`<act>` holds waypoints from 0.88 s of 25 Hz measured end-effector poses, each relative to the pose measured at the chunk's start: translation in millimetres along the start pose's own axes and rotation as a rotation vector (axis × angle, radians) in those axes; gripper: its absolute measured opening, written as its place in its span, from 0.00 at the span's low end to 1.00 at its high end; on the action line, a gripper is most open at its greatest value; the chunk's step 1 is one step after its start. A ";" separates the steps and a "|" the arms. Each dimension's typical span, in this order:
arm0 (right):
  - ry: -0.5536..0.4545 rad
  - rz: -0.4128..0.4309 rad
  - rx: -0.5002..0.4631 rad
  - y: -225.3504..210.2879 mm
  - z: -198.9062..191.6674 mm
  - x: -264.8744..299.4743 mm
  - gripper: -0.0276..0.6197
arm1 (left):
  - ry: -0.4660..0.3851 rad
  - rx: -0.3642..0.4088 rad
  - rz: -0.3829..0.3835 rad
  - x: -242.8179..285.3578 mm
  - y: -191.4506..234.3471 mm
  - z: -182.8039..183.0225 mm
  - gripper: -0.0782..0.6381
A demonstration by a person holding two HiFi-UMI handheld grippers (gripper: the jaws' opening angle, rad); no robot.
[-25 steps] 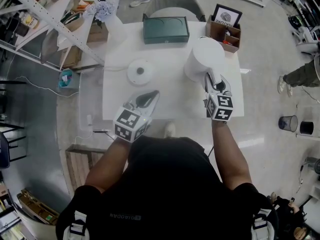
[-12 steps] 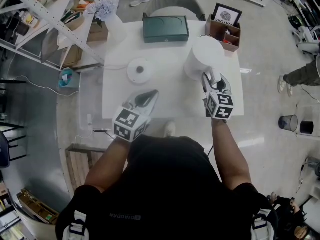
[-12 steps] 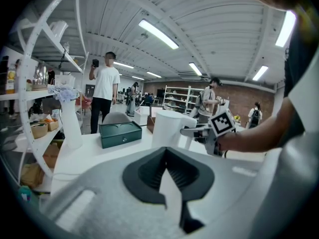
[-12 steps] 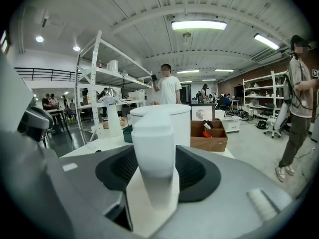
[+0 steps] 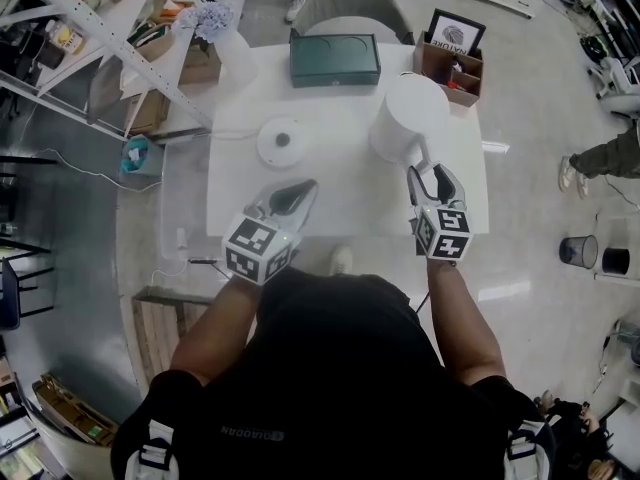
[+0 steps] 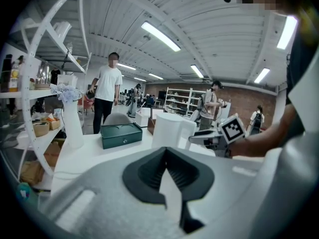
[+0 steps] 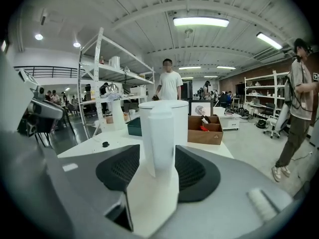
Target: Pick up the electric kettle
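Note:
The white electric kettle (image 5: 408,116) stands on the white table (image 5: 340,203) at the right, with its handle (image 5: 419,154) turned toward me. My right gripper (image 5: 430,176) is just behind the handle, and its jaws have just been opening. In the right gripper view the handle (image 7: 162,133) rises between the dark pads (image 7: 119,171) with a gap at each side. Nothing is gripped. My left gripper (image 5: 288,198) hovers over the table's near left part, its tips together and empty. The left gripper view shows the kettle (image 6: 169,131) ahead to the right.
The kettle's round white base (image 5: 282,141) with its cord lies left of the kettle. A green box (image 5: 335,60) sits at the back edge, a brown wooden organiser (image 5: 448,68) at the back right corner, a white vase (image 5: 232,53) at the back left. People stand beyond the table.
My right gripper's jaws have spread apart and let go of the kettle handle, and the gripper has drawn back toward me. The kettle and the left gripper have stayed put.

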State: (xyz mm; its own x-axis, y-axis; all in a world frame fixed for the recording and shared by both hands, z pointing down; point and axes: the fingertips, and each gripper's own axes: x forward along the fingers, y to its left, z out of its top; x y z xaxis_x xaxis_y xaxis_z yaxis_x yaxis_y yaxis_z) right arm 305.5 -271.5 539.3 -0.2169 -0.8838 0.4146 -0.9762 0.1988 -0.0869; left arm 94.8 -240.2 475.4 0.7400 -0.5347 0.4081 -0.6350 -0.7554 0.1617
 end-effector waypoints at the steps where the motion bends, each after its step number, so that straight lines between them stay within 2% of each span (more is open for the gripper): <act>1: 0.002 0.003 -0.006 1.6 -1.3 -4.4 0.39 | -0.003 0.002 0.004 -1.0 -0.6 1.1 0.11; 5: -0.004 0.013 0.002 4.8 -5.8 -19.6 0.37 | -0.018 0.011 0.010 -4.8 -4.2 3.6 0.12; 7: -0.007 0.019 0.012 8.0 -6.9 -25.5 0.32 | -0.025 0.015 0.010 -7.5 -6.1 4.8 0.11; 10: -0.011 0.047 0.020 22.1 -7.1 -33.4 0.15 | -0.022 0.014 0.012 -12.5 -9.1 3.3 0.12; 11: -0.015 0.071 0.023 30.5 -5.5 -35.6 0.08 | -0.021 0.012 0.012 -14.7 -9.7 2.9 0.11; 12: -0.025 0.103 0.022 40.5 -2.3 -37.1 0.05 | -0.022 0.012 0.012 -17.1 -9.9 3.1 0.11; 18: -0.077 0.325 0.020 116.3 22.4 -42.3 0.05 | -0.050 0.018 0.025 -42.5 -3.8 3.2 0.12; 22: -0.095 0.407 -0.008 161.9 34.0 -51.6 0.05 | -0.061 -0.001 0.033 -67.6 0.4 -2.6 0.12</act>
State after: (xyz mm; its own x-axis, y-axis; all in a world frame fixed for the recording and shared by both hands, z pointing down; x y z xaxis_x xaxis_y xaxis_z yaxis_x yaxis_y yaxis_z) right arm 158.5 -208.1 473.0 -0.5850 -0.7673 0.2626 -0.8106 0.5430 -0.2194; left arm 44.0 -203.3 450.3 0.7308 -0.5813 0.3577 -0.6594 -0.7367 0.1500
